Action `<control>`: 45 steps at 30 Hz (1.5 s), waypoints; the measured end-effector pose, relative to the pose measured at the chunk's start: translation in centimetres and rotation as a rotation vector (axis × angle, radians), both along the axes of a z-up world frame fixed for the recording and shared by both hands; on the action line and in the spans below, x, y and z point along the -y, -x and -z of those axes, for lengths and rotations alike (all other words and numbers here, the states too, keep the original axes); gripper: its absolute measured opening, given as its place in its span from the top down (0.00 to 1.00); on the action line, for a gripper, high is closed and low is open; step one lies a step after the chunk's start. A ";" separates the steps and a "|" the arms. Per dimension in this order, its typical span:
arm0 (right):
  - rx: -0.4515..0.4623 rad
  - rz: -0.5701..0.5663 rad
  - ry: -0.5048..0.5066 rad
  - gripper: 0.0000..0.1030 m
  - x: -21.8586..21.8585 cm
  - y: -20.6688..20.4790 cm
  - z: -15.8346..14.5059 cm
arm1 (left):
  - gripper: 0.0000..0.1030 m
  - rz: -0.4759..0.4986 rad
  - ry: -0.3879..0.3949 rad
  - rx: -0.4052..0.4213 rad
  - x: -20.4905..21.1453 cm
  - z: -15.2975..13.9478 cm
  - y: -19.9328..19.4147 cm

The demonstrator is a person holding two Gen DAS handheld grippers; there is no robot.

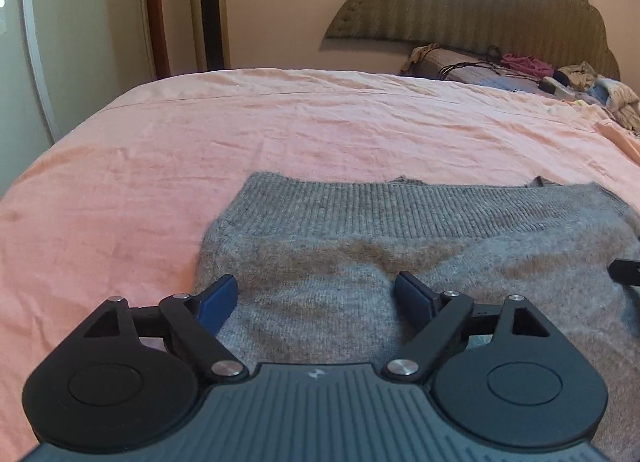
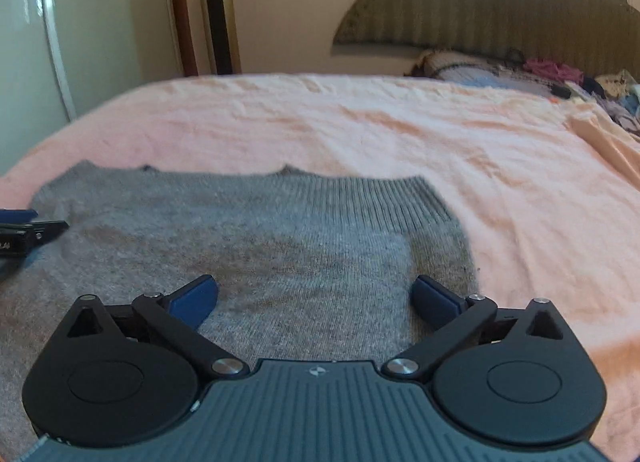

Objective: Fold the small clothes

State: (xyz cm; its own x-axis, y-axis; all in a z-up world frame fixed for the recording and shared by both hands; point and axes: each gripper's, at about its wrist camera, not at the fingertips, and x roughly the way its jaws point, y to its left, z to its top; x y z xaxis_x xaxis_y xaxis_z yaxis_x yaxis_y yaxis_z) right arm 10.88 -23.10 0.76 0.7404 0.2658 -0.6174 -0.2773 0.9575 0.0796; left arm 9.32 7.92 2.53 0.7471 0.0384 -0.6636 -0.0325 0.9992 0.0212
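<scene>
I have both grippers low over the grey knitted garment point(image 1: 400, 246), which lies flat on the near part of the pink bedsheet point(image 1: 200, 141), its ribbed band point(image 2: 360, 197) along the far edge; my left gripper point(image 1: 316, 298) sits over the garment's left side, blue fingers point(image 1: 218, 300) spread wide, nothing between them; my right gripper point(image 2: 316, 298) sits over the right side, fingers point(image 2: 434, 298) likewise spread and empty; a pile of clothes point(image 1: 580, 85) lies far right, below the headboard point(image 1: 480, 5).
</scene>
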 end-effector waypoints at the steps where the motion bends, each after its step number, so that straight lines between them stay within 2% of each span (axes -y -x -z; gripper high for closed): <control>1: -0.015 0.007 0.007 0.00 -0.2 -0.1 -0.5 | 0.16 -0.016 -0.018 -0.010 0.2 -0.6 0.4; 4: -0.031 0.031 0.052 0.05 -0.9 0.7 -2.1 | 0.17 0.043 0.047 0.015 0.4 -2.4 3.4; 5: -0.021 0.013 0.048 0.03 -1.0 1.5 -2.6 | 0.17 0.061 0.071 0.017 0.5 -2.4 4.4; 7: -0.001 -0.014 0.023 0.00 -1.0 3.4 -2.9 | 0.16 0.084 0.096 -0.037 0.9 -1.3 5.3; 8: -0.011 -0.012 0.014 0.00 -0.9 3.9 -2.5 | 0.15 0.078 0.092 -0.043 1.0 -0.2 5.6; 10: -0.034 0.003 0.016 0.00 -0.8 4.2 -0.5 | 0.12 0.095 0.042 0.056 1.4 1.0 6.8; 11: 0.027 -0.011 0.031 0.00 -1.0 4.8 0.1 | 0.12 0.082 0.052 0.048 1.4 0.7 6.7; 13: 0.005 0.011 0.043 0.00 -1.4 4.4 -0.4 | 0.12 0.043 0.079 0.000 1.4 -0.5 6.7; 16: -0.029 0.047 0.071 0.00 -2.1 4.7 -1.1 | 0.12 0.092 0.097 0.018 2.1 -1.4 8.6; 18: -0.023 0.050 0.081 0.00 -2.4 5.0 -0.8 | 0.08 0.106 0.056 -0.029 2.9 0.0 9.2; 19: 0.000 0.051 0.076 0.00 -2.3 5.5 -0.4 | 0.06 0.122 -0.003 0.018 3.4 0.9 9.9; 20: 0.030 0.053 0.068 0.00 -2.3 5.9 0.0 | 0.06 0.131 -0.023 0.031 3.6 1.2 10.3; 23: 0.038 0.054 0.069 0.00 -2.1 6.0 0.1 | 0.06 0.082 0.010 -0.008 3.2 0.2 10.2; 27: 0.037 0.053 0.062 0.00 -1.9 5.9 0.1 | 0.06 0.091 -0.015 -0.024 3.6 0.1 11.5; 30: 0.037 0.053 0.062 0.00 -1.9 5.8 0.2 | 0.04 0.086 0.007 0.021 3.1 1.1 12.3; 36: 0.037 0.053 0.061 0.00 -1.9 5.7 0.2 | 0.00 0.056 0.005 0.022 3.0 1.1 11.9; 38: 0.037 0.055 0.061 0.00 -1.9 5.8 0.1 | 0.00 0.011 0.012 0.033 2.6 0.3 12.8; 39: 0.039 0.066 0.068 0.00 -1.9 6.1 -0.2 | 0.00 -0.001 0.042 0.036 2.1 -0.1 13.5; 41: 0.030 0.117 0.045 0.00 -1.0 7.7 -1.4 | 0.00 -0.035 0.156 0.046 0.1 -1.2 15.6; 45: 0.020 0.119 -0.213 0.00 4.6 12.9 -3.2 | 0.00 -0.171 0.455 0.038 -5.3 -1.6 19.3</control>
State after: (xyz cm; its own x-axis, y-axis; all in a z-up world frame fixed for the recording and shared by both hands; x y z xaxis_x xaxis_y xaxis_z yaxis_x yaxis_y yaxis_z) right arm -2.00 -27.71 4.00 0.7858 0.2983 -0.5418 -0.1666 0.9457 0.2790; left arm -10.00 13.17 4.10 0.7793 -0.1250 -0.6140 -0.1890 0.8873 -0.4206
